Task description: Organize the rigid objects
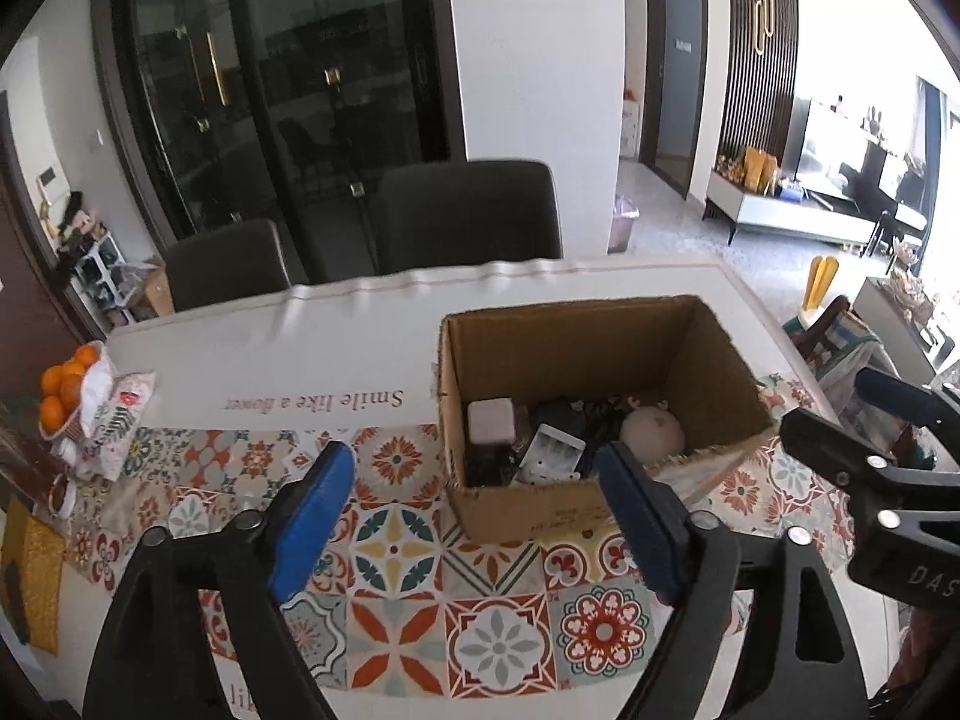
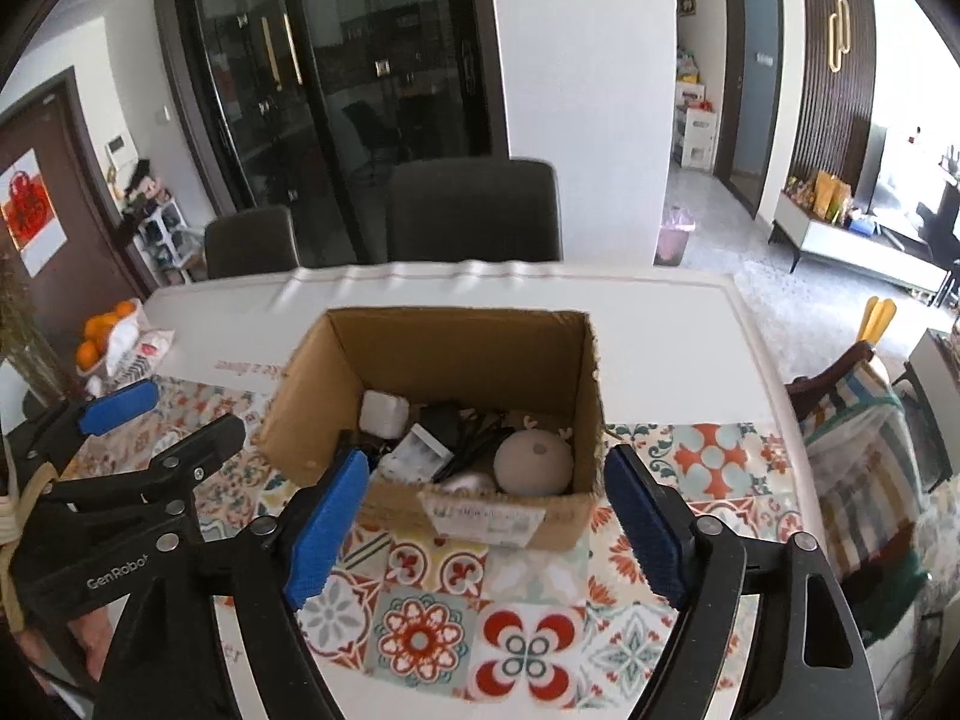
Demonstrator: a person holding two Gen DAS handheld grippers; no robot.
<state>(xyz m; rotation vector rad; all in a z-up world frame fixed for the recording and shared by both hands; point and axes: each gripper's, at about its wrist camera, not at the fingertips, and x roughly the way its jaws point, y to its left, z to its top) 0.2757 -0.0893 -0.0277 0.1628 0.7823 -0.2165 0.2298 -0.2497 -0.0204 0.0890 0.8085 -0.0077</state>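
Observation:
An open cardboard box [image 1: 522, 510] [image 2: 432, 354] stands on the patterned runner. Inside lie a white cube [image 1: 491, 420] [image 2: 384, 414], a white charger-like case [image 1: 555, 450] [image 2: 420, 450], a beige round piece with small antlers [image 1: 651, 432] [image 2: 534, 459] and dark cables [image 2: 456, 432]. My left gripper [image 1: 474, 456] is open just in front of the box's left half, nothing between its blue pads. My right gripper [image 2: 486, 462] is open before the box's near wall, also empty. Each shows in the other's view: the right gripper [image 1: 840, 408], the left gripper [image 2: 174, 420].
The white table [image 1: 300, 348] carries a tiled runner [image 2: 420, 618]. Oranges [image 1: 63, 396] and packets sit at its left end. Two dark chairs [image 2: 474, 210] stand behind the far edge. A chair with a striped bag [image 2: 864, 468] is close on the right.

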